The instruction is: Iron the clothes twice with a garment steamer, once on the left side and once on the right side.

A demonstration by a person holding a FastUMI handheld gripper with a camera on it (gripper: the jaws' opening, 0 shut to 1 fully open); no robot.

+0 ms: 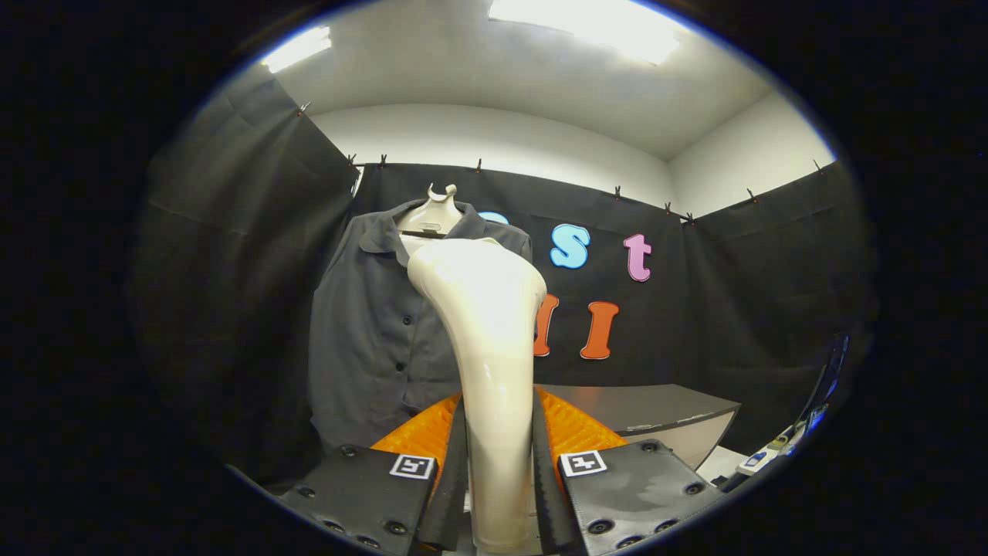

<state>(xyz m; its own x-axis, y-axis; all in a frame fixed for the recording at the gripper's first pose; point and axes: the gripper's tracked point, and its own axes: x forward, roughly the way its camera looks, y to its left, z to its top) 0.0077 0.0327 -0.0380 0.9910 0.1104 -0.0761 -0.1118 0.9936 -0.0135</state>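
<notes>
The garment steamer (486, 324) stands tall between my tongs (500, 471), both fingers pinching its handle, and its head is just in front of the dark shirt (370, 332), which hangs a bit to its left.

A: What colour is the garment steamer (486, 340) showing between the tongs (500, 494)?
B: It's gleaming glossy cream, plain all over.
A: And the shirt (370, 332) beyond it?
B: It's hanging dark charcoal grey, dark buttons, no pattern, on a pale cream hanger (434, 215).
A: The surface (656, 405)?
B: It's looking dark grey on top, pale along its front edge.
</notes>
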